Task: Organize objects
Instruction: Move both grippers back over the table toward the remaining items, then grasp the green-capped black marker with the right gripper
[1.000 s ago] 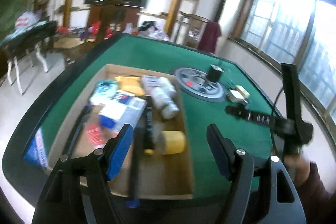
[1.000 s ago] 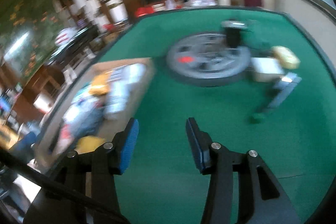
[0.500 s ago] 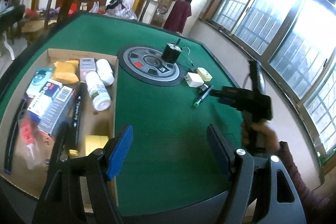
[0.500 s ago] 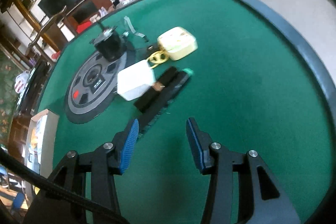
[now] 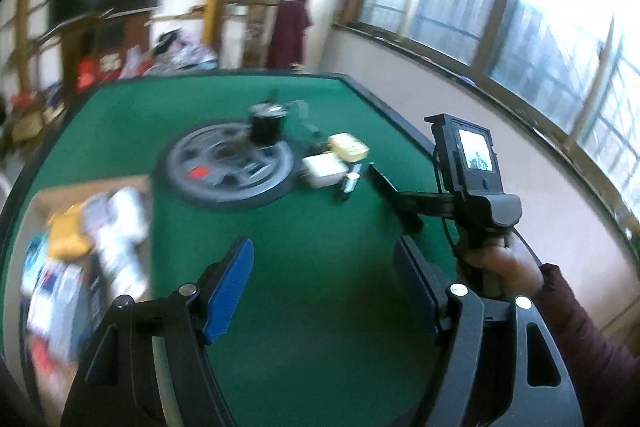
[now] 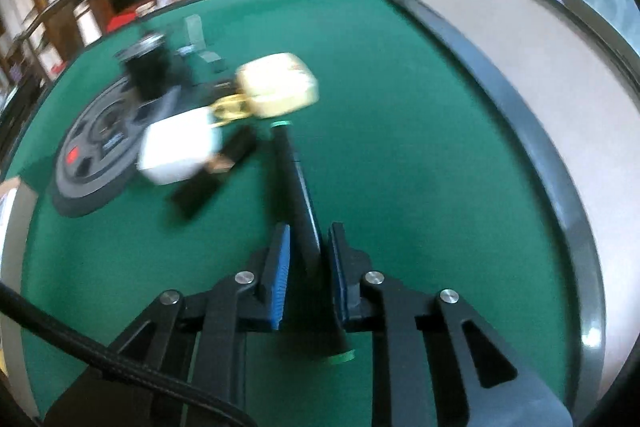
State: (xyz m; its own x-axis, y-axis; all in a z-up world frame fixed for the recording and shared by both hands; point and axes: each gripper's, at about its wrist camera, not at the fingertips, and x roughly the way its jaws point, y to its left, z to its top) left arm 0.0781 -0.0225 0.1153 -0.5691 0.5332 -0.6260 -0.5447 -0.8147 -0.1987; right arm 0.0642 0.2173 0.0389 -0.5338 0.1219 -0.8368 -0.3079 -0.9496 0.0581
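A black pen (image 6: pixel 298 187) with green ends sits lengthwise between the blue pads of my right gripper (image 6: pixel 308 259), whose jaws are closing and press on it. In the left wrist view the right gripper (image 5: pixel 386 187) hangs over the green table (image 5: pixel 300 307), held by a hand (image 5: pixel 500 267); the pen is hidden there. My left gripper (image 5: pixel 324 287) stands open above bare felt, holding nothing. A cardboard box (image 5: pixel 92 185) with several packets and bottles lies at the left.
A grey weight plate (image 6: pixel 96 147) bears a black cylinder (image 6: pixel 146 71). Beside it lie a white box (image 6: pixel 180 151), a cream box (image 6: pixel 280 87), a brass padlock (image 6: pixel 228 107) and a small black bar (image 6: pixel 216 167). The raised table rim (image 6: pixel 520 131) runs along the right.
The right gripper's jaws have closed on the black pen, which earlier lay on the felt beside the black bar. The left gripper has swung over the table and its view is blurred.
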